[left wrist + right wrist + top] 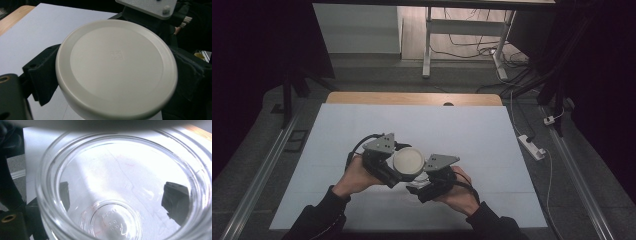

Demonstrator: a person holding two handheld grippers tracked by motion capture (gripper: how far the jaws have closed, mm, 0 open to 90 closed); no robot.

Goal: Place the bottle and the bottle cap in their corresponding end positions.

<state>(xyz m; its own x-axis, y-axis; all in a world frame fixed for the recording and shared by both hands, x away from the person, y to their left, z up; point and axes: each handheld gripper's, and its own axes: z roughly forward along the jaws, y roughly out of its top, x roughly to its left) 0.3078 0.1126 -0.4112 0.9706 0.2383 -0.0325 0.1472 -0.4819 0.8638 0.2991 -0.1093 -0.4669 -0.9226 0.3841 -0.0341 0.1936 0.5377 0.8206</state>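
My left gripper (398, 169) is shut on a round white lid (408, 162), held above the near middle of the white table sheet (472, 130). In the left gripper view the lid (117, 67) sits flat side up between the two black jaws. My right gripper (426, 187) is just to the right and below, shut on a clear jar (120, 182). The jar's open mouth faces its camera, and the black fingers (175, 202) show through the jar's wall on both sides. A blurred edge of the lid (100, 124) crosses just above the jar's rim.
The white sheet covers a wooden table whose far edge (412, 98) shows at the back. A white power strip (532, 146) and cables lie on the floor at right. A desk frame (428, 45) stands beyond the table.
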